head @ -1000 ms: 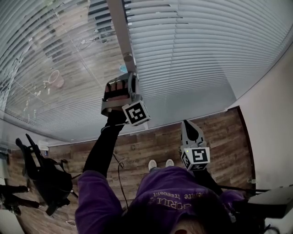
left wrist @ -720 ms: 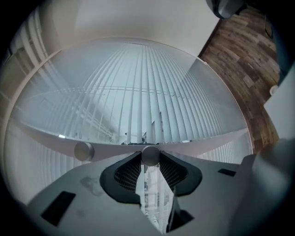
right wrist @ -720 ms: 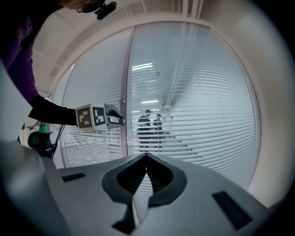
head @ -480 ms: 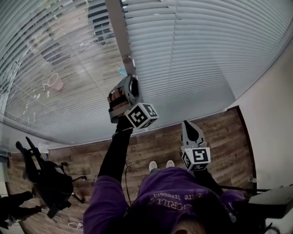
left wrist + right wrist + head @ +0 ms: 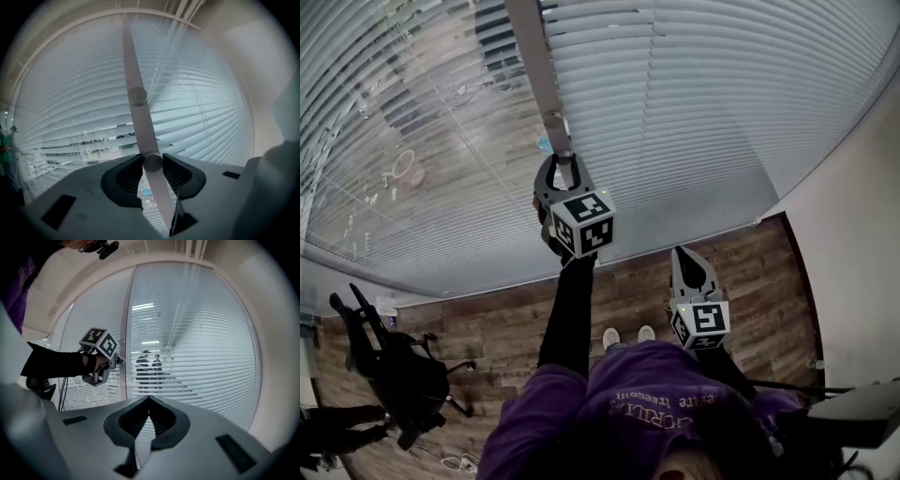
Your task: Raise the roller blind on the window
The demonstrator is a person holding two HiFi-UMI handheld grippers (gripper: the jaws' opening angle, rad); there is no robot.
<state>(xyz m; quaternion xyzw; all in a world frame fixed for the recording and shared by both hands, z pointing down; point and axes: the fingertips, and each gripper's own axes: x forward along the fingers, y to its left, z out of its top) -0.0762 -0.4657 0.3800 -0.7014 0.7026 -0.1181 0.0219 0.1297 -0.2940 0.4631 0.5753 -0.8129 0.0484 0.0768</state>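
A slatted blind (image 5: 703, 103) hangs behind glass, split by a grey upright frame post (image 5: 534, 66). Two round knobs sit on that post (image 5: 133, 70): an upper knob (image 5: 137, 96) and a lower knob (image 5: 152, 162). My left gripper (image 5: 560, 161) is raised to the post, and in the left gripper view (image 5: 152, 161) its jaws touch the lower knob on both sides. The right gripper view shows it (image 5: 98, 366) at the post too. My right gripper (image 5: 689, 262) hangs lower, away from the glass, its jaws shut on nothing (image 5: 149, 399).
A pale wall (image 5: 862, 234) closes the right side. Wooden floor (image 5: 619, 300) lies below. A dark chair (image 5: 394, 366) stands at the lower left, and a white tabletop corner (image 5: 862, 408) shows at the lower right. Two people (image 5: 150, 363) stand behind the glass.
My left gripper has moved right and up to the frame post and turned, so its jaws now sit around the lower knob. The right gripper has stayed in place.
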